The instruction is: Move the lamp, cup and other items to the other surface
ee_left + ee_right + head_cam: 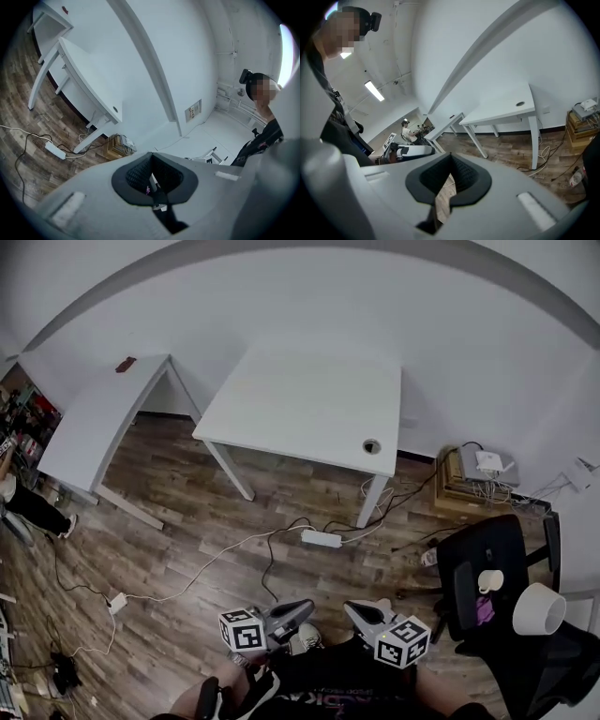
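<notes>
Head view: from my head, steeply down, desk (300, 404) far at 12. L gripper view, low + tilted, has desk at 10; R gripper view at 2. All share desk, floor (187, 521).

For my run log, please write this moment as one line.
left gripper: shut, empty | right gripper: shut, empty | cup: on chair | lamp: right of cup

Power strip (321, 538): white, on the floor (187, 512) ahead of the jaws, cables (281, 531) attached.
Crate (459, 491): ahead, right of the jaws, by the wall (375, 315).
</notes>
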{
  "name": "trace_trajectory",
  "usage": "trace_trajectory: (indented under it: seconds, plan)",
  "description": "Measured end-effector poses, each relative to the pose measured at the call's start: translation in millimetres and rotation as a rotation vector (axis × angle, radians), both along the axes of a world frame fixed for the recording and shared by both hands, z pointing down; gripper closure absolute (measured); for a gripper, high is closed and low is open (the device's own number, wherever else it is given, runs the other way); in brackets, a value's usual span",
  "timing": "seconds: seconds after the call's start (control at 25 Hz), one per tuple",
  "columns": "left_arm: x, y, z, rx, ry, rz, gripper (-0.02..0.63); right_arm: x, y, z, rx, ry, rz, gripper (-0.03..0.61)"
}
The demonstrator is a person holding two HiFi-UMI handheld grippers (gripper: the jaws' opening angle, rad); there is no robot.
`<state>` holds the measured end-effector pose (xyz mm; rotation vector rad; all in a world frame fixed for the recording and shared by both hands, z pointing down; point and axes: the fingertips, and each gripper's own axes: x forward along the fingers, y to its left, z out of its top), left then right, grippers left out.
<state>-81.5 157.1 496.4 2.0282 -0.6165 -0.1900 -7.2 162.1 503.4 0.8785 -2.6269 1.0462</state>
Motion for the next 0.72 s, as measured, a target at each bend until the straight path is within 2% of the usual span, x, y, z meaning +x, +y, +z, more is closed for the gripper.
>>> trace_trajectory:
  seconds: [0.24,0.44,0.72]
  plan:
    - [-26.7,4.5,-11.3,0.042,0.029,-0.044,0.617,-27.1,3.7,-7.7,0.026,0.017,-0.042,0.574]
    - [-34.4,0.1,-11.8,0.051,0.043,-0.058,0.617,-34.2,4.7,-3.2,0.02,0.053,-0.054,0.574]
    - [-37.7,-0.4,-11.6,0.063,0.041,-0.045,0.617,-44.4,7.9,0.3,-0.001,0.054,-0.08,0.574]
